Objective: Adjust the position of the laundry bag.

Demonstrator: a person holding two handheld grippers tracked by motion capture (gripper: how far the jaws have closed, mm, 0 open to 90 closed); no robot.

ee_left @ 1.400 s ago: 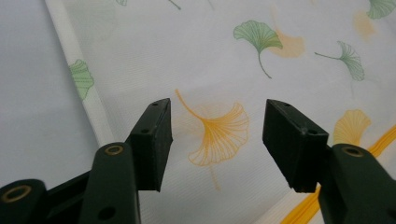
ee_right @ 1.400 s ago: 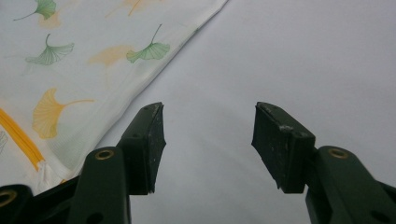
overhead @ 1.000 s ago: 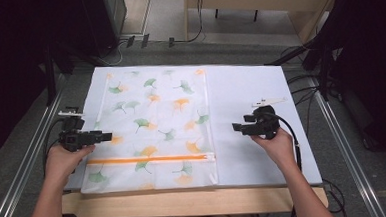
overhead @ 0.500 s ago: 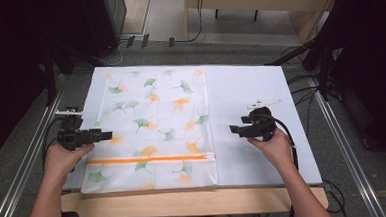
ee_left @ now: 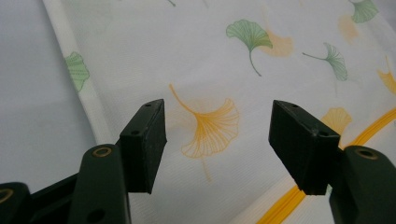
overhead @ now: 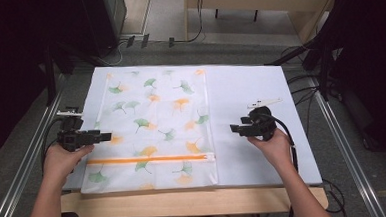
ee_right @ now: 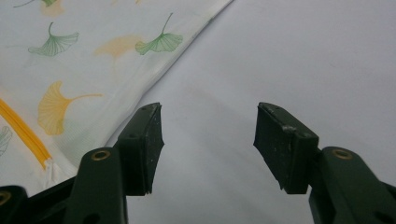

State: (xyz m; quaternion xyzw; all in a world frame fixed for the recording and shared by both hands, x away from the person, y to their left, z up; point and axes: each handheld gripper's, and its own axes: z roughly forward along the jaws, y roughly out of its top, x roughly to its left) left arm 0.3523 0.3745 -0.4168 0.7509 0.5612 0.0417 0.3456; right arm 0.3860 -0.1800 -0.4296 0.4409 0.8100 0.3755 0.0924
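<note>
L tool (overhead: 107, 137) agape over ginkgo bag (overhead: 152, 125); R tool (overhead: 233, 129) just narrowing, empty, prob. just beside bag's edge.

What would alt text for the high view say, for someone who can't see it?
A white cloth bag printed with green and orange ginkgo leaves, with an orange zipper, lies flat on a white table. A person's hands hold the left gripper at its left edge and the right gripper just right of it, both open.

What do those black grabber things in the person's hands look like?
Each pair of tongs, left and right, is black with two flat, blocky pads and brass-coloured rivets. A pale plate sits on top, a black cable trails behind. The forearms are bare.
</note>
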